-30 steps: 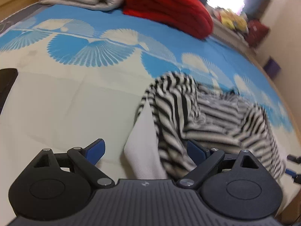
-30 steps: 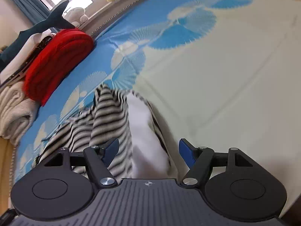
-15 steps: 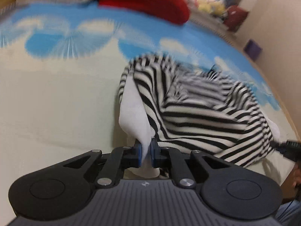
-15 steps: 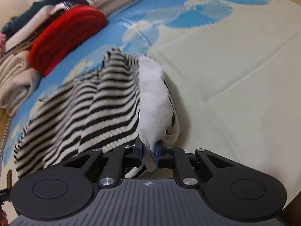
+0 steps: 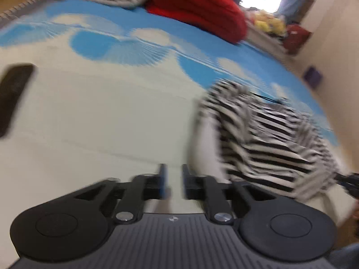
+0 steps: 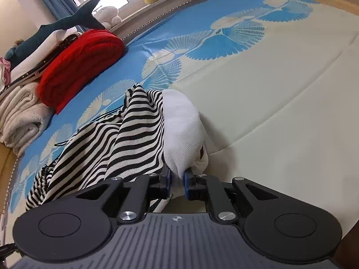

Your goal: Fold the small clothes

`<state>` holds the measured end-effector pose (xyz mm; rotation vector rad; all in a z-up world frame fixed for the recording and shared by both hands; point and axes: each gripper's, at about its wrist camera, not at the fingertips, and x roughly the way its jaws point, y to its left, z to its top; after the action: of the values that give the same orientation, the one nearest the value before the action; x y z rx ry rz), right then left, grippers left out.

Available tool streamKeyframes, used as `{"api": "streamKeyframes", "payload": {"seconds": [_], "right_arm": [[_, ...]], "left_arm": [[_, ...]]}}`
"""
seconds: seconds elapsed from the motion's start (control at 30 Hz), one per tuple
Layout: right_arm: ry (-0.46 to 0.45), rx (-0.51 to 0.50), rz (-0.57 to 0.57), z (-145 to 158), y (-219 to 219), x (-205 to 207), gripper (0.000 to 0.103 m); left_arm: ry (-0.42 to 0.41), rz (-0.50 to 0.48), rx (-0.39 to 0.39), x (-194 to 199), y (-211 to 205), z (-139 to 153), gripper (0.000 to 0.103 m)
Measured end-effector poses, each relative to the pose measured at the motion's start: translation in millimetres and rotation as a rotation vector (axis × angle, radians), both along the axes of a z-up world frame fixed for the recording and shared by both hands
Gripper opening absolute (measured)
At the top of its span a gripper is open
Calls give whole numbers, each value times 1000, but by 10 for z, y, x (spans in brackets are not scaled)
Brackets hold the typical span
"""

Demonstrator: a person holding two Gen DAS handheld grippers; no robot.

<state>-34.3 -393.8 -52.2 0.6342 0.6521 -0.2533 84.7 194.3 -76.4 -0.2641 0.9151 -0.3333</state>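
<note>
Clamping the white edge of the striped garment (image 6: 125, 143), the right gripper (image 6: 177, 182) holds it bunched on the mat (image 6: 280, 103). At two o'clock of the left gripper (image 5: 172, 183), whose narrowly parted fingers pinch nothing, the garment lies heaped. Red blanket (image 6: 78, 67) at eleven o'clock.

Left wrist view: low over the bed (image 5: 89, 116), facing across it toward the far red blanket (image 5: 197, 9) and window; heavily blurred; left gripper (image 5: 172, 183) in the near foreground, striped garment (image 5: 269, 143) near on the right. Right wrist view: equally low and close, sharp, facing along the bed (image 6: 280, 94) toward the window, with the right gripper (image 6: 177, 183) right up against the striped garment (image 6: 116, 143). Shared by both: garment, red blanket (image 6: 78, 65), folded beige towels (image 6: 20, 114), blue-patterned bedding.
</note>
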Motion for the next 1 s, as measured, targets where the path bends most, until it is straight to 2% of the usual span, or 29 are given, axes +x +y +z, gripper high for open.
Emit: {"api": "streamKeyframes", "payload": {"seconds": [0.07, 0.1, 0.2, 0.27, 0.33, 0.37, 0.4, 0.43, 0.53, 0.6, 0.63, 0.67, 0.7, 0.77, 0.83, 0.93, 1.0], "right_arm": [[9, 3, 3, -6, -3, -4, 12], [13, 6, 1, -19, -13, -4, 12], [28, 18, -6, -57, -35, 20, 12], [36, 15, -6, -79, -32, 38, 12], [42, 22, -9, -99, -32, 48, 13], [45, 22, -11, -107, -26, 57, 13], [49, 22, -11, -118, -25, 66, 13], [54, 20, -9, -129, -22, 78, 13], [36, 12, -14, -79, -4, 48, 12], [-15, 12, -10, 32, -25, -28, 11], [-38, 13, -8, 62, -65, -62, 11], [-37, 8, -7, 39, -117, -56, 11], [-3, 23, -19, -44, -192, -19, 11], [85, 99, -31, -275, -299, 65, 11], [104, 88, -37, -365, -276, 65, 11], [88, 53, -16, -286, -218, 28, 11], [80, 52, -4, -259, -211, -8, 11]], "left_arm": [[-22, -78, 19, -79, -176, 8, 74], [-33, -124, 40, -106, -273, -3, 78], [-13, -209, 101, -120, -519, -137, 78], [6, -200, 142, -88, -617, -258, 77], [-6, -172, 148, -30, -670, -330, 64], [-18, -179, 118, -19, -675, -330, 24], [-5, -199, 77, 0, -691, -299, 11], [-27, -180, 87, -29, -701, -229, 11], [-193, -220, 170, -229, -721, 112, 10], [-229, -238, 175, -280, -579, 191, 11], [-219, -250, 172, -291, -503, 140, 11], [-173, -243, 179, -243, -455, 35, 10], [-114, -229, 215, -180, -442, -112, 1], [-65, -163, 396, -90, -450, -382, 0], [-68, -125, 344, -43, -373, -340, 0], [-98, -83, 242, -75, -239, -222, 0], [-87, -69, 163, -62, -180, -168, 8]]}}
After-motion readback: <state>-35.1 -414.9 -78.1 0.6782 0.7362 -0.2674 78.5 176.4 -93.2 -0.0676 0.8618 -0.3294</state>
